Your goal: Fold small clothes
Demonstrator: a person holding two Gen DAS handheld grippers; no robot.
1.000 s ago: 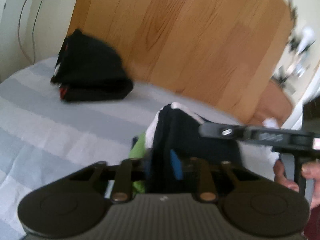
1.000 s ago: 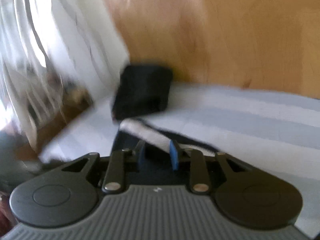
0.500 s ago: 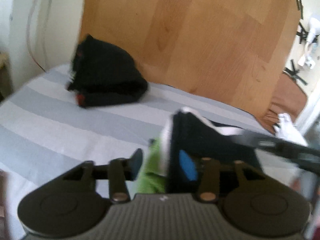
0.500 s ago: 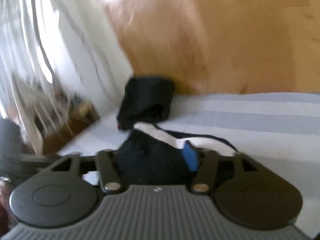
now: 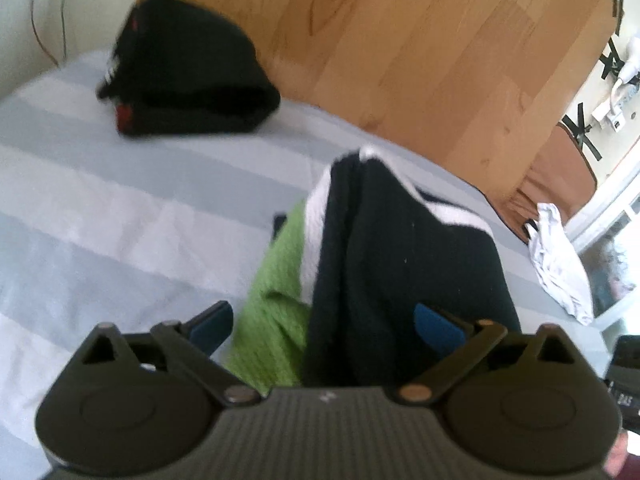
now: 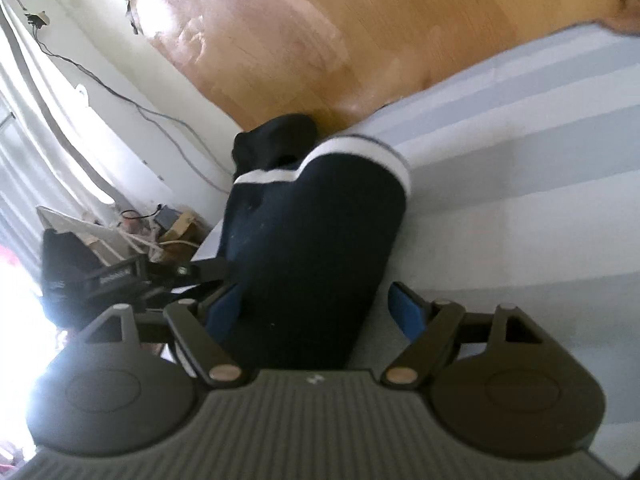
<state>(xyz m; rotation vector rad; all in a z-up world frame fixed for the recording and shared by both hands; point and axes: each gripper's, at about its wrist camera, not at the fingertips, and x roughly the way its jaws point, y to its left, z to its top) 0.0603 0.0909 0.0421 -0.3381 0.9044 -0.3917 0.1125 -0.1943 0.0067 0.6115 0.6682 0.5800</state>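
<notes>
A dark navy garment with white stripes (image 5: pixel 404 256) lies bunched on the striped bed sheet (image 5: pixel 100 216), on top of a green garment (image 5: pixel 280 280). My left gripper (image 5: pixel 324 324) is opening wide; both garments lie between its blue pads (image 5: pixel 438 326), which do not press on them. In the right wrist view the navy garment (image 6: pixel 316 240) lies between the pads (image 6: pixel 408 312) of my right gripper (image 6: pixel 316 310). Its jaws are opening too, and the right pad stands off the cloth. The left gripper (image 6: pixel 120 276) shows at the left of that view.
A folded black pile (image 5: pixel 188 80) sits at the far side of the bed, against the wooden headboard (image 5: pixel 400 40). A white cloth (image 5: pixel 560 260) lies off the bed's right edge. Cables and clutter (image 6: pixel 160 232) lie by the wall beyond the bed.
Both grippers were shut on the navy garment and now stand open around it. The garment has settled onto the bed. The right wrist view has rolled and moved closer.
</notes>
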